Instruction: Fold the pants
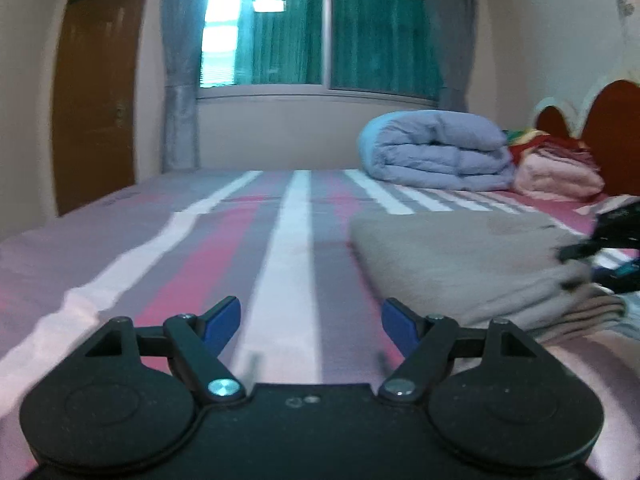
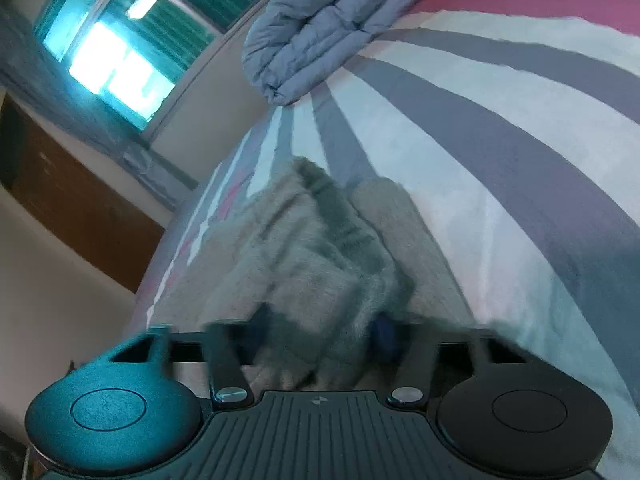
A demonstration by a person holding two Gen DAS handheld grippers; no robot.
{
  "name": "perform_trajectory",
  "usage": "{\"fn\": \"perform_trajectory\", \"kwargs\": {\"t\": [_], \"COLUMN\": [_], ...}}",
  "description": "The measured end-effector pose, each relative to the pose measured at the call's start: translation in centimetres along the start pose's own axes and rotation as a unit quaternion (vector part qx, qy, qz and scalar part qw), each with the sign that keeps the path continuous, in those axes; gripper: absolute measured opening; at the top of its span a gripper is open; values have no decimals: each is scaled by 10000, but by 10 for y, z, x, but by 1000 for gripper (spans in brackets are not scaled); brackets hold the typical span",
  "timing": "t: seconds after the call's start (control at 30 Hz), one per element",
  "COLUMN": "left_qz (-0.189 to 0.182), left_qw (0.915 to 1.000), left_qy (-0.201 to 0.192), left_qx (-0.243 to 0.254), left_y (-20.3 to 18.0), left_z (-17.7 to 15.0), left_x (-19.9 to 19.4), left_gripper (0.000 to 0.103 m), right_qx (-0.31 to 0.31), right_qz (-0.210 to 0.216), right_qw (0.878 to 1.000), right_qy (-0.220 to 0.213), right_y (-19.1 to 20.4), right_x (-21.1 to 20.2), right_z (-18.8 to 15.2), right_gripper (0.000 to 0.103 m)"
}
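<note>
The pants (image 1: 472,256), grey-beige and folded into a flat stack of layers, lie on the striped bedsheet (image 1: 288,248) of the bed, on the near side of the rolled blue quilt (image 1: 436,150) and well apart from it. In the right wrist view a bunched thickness of the pants (image 2: 320,264) runs straight back between the blue pads of the right gripper (image 2: 320,332); the pads sit against the cloth on both sides, so this gripper grasps the pants, though the picture is blurred there. Seen from the left wrist, the right gripper (image 1: 616,240) appears as a dark blurred shape at the pants' edge nearest the quilt's side of the bed.

The left gripper (image 1: 310,320) stands released, its two blue pads spread wide with only bedsheet between them; it hovers over the stripes just beside the pants' near corner, not touching the cloth.

Past the quilt, against the red headboard (image 1: 612,128), lies a pile of pink and red bedding (image 1: 556,172). Beyond the quilt stands the window (image 1: 320,32) with green-tinted glass and grey curtains, and far to its side a brown door (image 1: 96,92).
</note>
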State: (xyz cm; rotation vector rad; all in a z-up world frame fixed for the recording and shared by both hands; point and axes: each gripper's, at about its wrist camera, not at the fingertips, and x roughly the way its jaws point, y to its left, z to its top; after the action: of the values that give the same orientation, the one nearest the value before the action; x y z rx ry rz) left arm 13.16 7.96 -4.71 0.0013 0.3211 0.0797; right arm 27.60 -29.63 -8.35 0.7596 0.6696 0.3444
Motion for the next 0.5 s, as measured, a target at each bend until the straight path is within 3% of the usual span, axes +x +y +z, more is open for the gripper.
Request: {"fn": "perform_trajectory", "kwargs": {"t": [0.07, 0.2, 0.27, 0.37, 0.43, 0.5], "left_qz": [7, 130, 139, 85, 8, -33], "left_qw": [9999, 9981, 9972, 9958, 9950, 9938], "left_qy": [-48, -43, -1, 25, -51, -143], "left_qx": [143, 596, 734, 912, 997, 1106], "left_y": [-10, -25, -31, -37, -39, -39], "left_z": [-2, -5, -7, -7, -8, -8], "left_x": [-5, -6, -5, -6, -10, -16], "left_gripper": [70, 72, 72, 73, 73, 74], "right_qx": [-130, -220, -204, 244, 400, 144], "right_qz": [33, 535, 376, -192, 126, 178], "right_qw": [9999, 9967, 9957, 9985, 9988, 9990], "right_qy": [-62, -570, -823, -442, -266, -379], "right_y": [5, 20, 13, -25, -37, -27], "right_x": [-4, -44, -62, -38, -33, -45], "right_z": [1, -5, -19, -30, -25, -18], "right_gripper": [37, 36, 36, 41, 43, 48]}}
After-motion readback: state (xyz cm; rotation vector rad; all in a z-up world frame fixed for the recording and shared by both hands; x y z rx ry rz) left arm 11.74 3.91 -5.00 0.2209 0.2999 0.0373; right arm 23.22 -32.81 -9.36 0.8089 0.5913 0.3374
